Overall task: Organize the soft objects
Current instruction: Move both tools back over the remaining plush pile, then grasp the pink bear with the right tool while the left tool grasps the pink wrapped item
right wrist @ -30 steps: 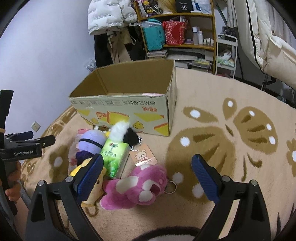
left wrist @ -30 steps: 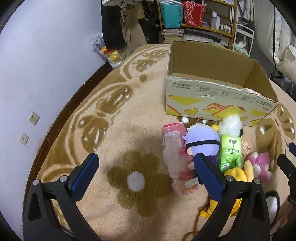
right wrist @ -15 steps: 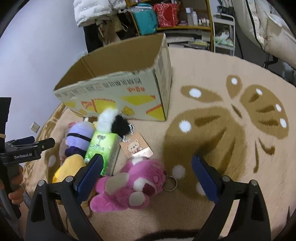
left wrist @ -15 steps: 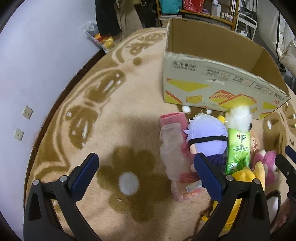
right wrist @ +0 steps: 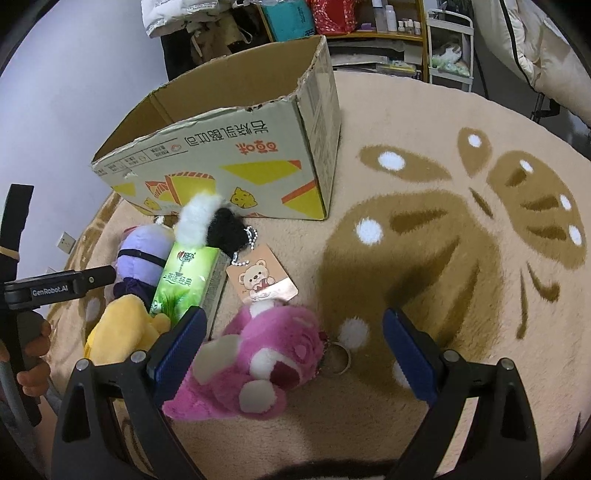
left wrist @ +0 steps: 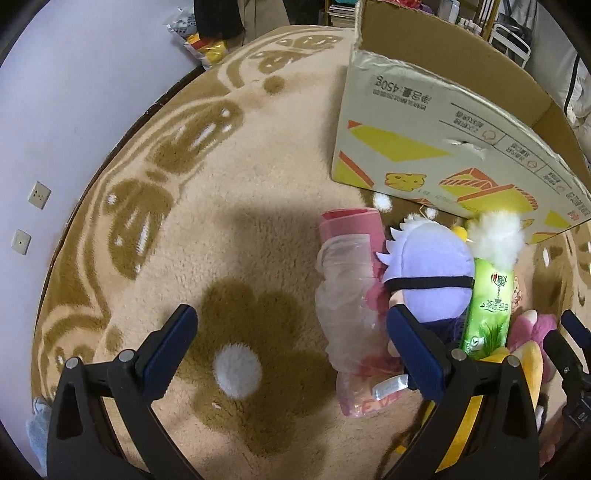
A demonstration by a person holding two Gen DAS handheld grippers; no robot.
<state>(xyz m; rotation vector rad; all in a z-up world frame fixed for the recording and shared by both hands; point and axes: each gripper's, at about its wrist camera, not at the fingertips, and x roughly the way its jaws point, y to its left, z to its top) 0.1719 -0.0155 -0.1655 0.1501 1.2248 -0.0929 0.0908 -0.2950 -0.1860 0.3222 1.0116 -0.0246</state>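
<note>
An open cardboard box (left wrist: 439, 147) (right wrist: 229, 147) stands on the rug. In front of it lies a pile: a pink pack in clear plastic (left wrist: 351, 295), a purple plush (left wrist: 432, 273) (right wrist: 142, 254), a green tissue pack (left wrist: 489, 310) (right wrist: 184, 280), a white-and-black pompom (right wrist: 210, 225), a yellow plush (right wrist: 122, 332) and a pink bear plush (right wrist: 258, 362). My left gripper (left wrist: 291, 343) is open, low over the rug, its right finger by the pink pack. My right gripper (right wrist: 291, 343) is open, with the pink bear between its fingers.
A bear-print card on a bead chain (right wrist: 262, 280) lies by the pompom. The beige rug (left wrist: 184, 184) with brown flowers spreads left and right. A wall with sockets (left wrist: 38, 194) is at left. Shelves (right wrist: 369, 22) and a rack stand behind the box.
Both grippers have moved forward and down toward the pile. The pink bear now sits between the right gripper's fingers. Both stay open.
</note>
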